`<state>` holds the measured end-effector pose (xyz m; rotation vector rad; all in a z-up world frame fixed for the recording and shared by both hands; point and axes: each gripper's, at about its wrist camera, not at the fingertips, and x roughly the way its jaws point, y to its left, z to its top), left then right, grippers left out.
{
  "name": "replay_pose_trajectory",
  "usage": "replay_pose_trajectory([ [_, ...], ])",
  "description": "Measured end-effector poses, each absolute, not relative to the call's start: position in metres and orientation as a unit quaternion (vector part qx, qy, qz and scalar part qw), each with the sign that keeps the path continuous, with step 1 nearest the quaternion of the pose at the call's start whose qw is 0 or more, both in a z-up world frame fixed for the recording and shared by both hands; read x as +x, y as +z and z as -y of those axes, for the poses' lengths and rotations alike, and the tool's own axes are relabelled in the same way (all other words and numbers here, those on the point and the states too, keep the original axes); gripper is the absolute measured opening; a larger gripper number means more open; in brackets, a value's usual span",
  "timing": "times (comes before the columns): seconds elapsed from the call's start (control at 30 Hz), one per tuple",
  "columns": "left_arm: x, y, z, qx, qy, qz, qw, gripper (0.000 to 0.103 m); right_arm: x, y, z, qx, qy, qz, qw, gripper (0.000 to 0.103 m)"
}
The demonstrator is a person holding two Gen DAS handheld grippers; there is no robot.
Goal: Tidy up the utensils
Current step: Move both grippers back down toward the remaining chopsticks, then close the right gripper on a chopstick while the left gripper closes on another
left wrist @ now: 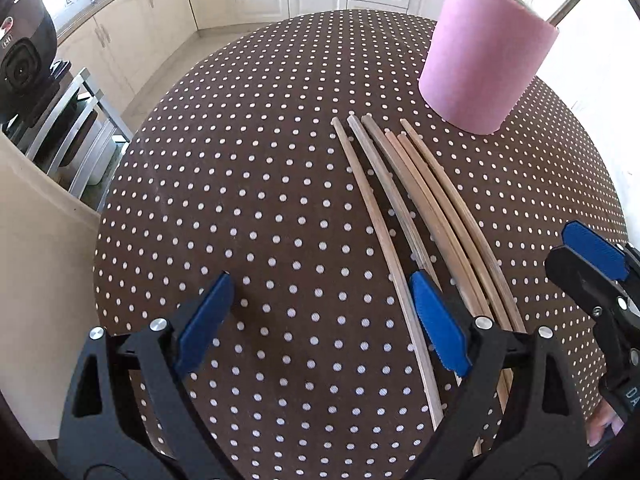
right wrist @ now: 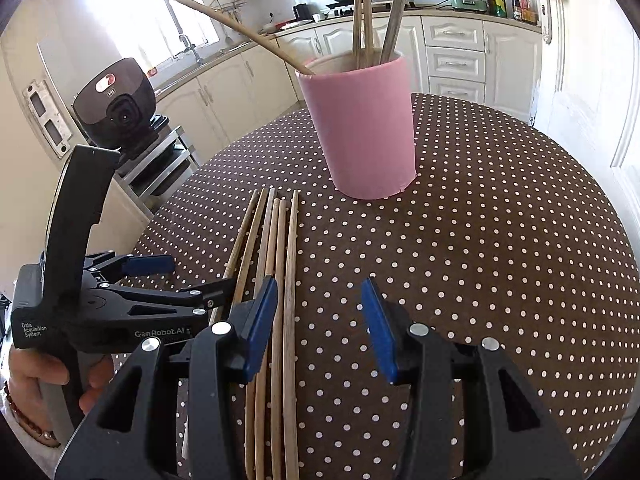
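Several wooden chopsticks (left wrist: 404, 204) lie side by side on the brown polka-dot tablecloth (left wrist: 240, 200), pointing toward a pink cup (left wrist: 486, 56). In the right wrist view the pink cup (right wrist: 360, 128) holds several upright chopsticks (right wrist: 362, 12), and the loose chopsticks (right wrist: 276, 272) lie in front of it. My left gripper (left wrist: 320, 316) is open and empty, its right finger over the chopsticks. My right gripper (right wrist: 320, 320) is open and empty, just right of the chopsticks. The left gripper (right wrist: 160, 276) shows at the left of the right wrist view.
A black appliance (right wrist: 116, 104) stands on a metal rack (right wrist: 160, 168) left of the table. White kitchen cabinets (right wrist: 452, 60) run behind. The table edge (left wrist: 104, 216) curves off at the left.
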<state>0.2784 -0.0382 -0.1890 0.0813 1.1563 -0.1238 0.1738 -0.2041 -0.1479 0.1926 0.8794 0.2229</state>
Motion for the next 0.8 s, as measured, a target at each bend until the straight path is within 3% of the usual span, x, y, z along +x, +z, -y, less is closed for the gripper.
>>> replay_pose_trajectory([
  [0.3,0.313,-0.188,0.027,0.028,-0.062,-0.551,0.832,0.081,0.206,-0.155,0.184,0.065,0.120,-0.454,0.881,0.041],
  [0.4,0.318,-0.187,0.022,0.030,-0.062,-0.550,0.832,0.073,0.218,-0.160,0.176,0.049,0.122,-0.470,0.873,0.035],
  [0.47,0.322,-0.187,0.018,0.032,-0.063,-0.547,0.834,0.062,0.227,-0.164,0.172,0.037,0.113,-0.480,0.869,0.028],
  [0.8,0.331,-0.189,0.020,0.043,-0.077,-0.538,0.838,0.033,0.251,-0.168,0.142,-0.033,0.103,-0.513,0.851,0.019],
])
